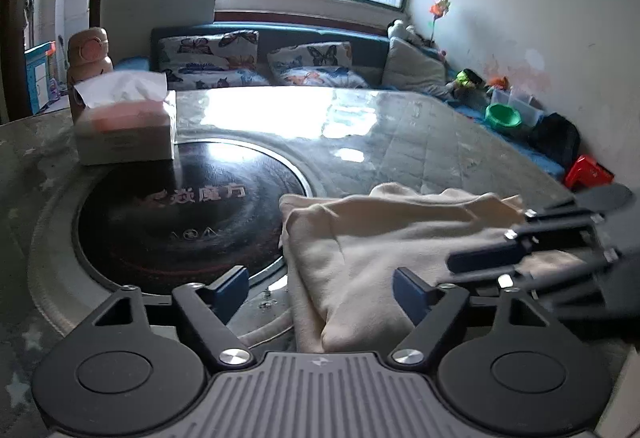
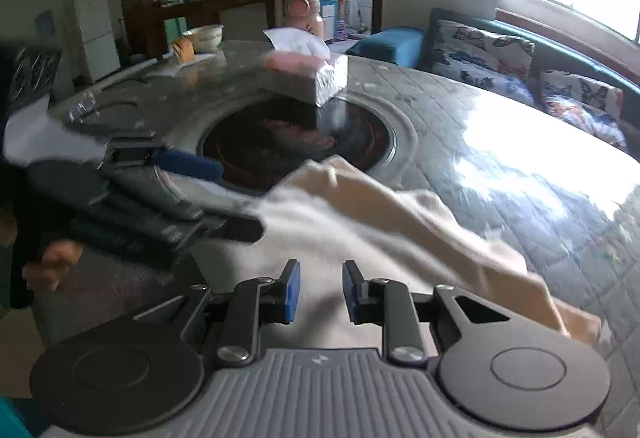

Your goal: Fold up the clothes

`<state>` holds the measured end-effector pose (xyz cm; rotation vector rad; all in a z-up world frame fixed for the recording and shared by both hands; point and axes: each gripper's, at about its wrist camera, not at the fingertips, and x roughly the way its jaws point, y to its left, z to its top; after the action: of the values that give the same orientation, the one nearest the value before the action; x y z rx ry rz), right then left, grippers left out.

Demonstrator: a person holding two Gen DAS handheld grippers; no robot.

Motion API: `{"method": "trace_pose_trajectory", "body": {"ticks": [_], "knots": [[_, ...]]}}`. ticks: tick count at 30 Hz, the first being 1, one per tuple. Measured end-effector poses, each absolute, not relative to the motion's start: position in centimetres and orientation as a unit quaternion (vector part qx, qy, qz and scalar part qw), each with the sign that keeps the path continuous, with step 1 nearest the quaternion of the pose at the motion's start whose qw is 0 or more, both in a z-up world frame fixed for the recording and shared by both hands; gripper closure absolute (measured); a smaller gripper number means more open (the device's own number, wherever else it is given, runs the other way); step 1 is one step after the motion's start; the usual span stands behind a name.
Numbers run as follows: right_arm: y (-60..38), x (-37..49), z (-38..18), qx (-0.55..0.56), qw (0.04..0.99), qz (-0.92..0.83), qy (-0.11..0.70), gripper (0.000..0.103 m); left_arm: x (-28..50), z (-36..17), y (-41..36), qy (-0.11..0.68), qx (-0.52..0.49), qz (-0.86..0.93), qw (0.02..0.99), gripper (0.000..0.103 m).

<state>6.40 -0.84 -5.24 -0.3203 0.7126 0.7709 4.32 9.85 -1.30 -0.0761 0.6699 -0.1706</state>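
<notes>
While the cream garment point(image 1: 400, 238) lies folded in a bundle on the tabletop point(image 1: 400, 134), its left edge overlaps the rim of the round black cooktop point(image 1: 180, 214) set into the surface. The left gripper point(image 1: 322, 292) hovers low over the near edge of the cloth with its jaws spread wide; the right blue pad sits over the fabric and the left pad over the cooktop's metal rim, and neither presses on the cloth. In the right wrist view the right gripper point(image 2: 320, 292) stands above the pale fabric with its jaws drawn close, a narrow gap between the blue pads and nothing caught in it. The same garment point(image 2: 400, 238) trails off to the right across the quilted cover. A tissue box point(image 1: 124, 130) rests at the far edge of the cooktop, with a pink bottle point(image 1: 88, 54) behind it.
</notes>
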Motion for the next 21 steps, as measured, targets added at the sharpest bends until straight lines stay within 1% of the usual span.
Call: {"method": "trace_pose_trajectory", "body": {"ticks": [1, 8, 13, 21], "knots": [[-0.9, 6.0, -5.7, -0.157, 0.856, 0.361, 0.334, 0.082, 4.6, -1.6, 9.6, 0.333, -0.031, -0.080, 0.939, 0.028], [-4.5, 3.9, -6.1, -0.131, 0.873, 0.341, 0.323, 0.082, 4.9, -2.6, 9.9, 0.344, -0.031, -0.076, 0.936, 0.025], [-7.4, 3.1, -5.9, -0.098, 0.880, 0.326, 0.331, 0.082, 4.9, -2.6, 10.0, 0.347, -0.034, -0.076, 0.934, 0.024], [-10.9, 2.5, -6.1, -0.077, 0.892, 0.290, 0.339, 0.082, 5.0, -2.6, 10.0, 0.348, -0.034, -0.078, 0.934, 0.024]]}}
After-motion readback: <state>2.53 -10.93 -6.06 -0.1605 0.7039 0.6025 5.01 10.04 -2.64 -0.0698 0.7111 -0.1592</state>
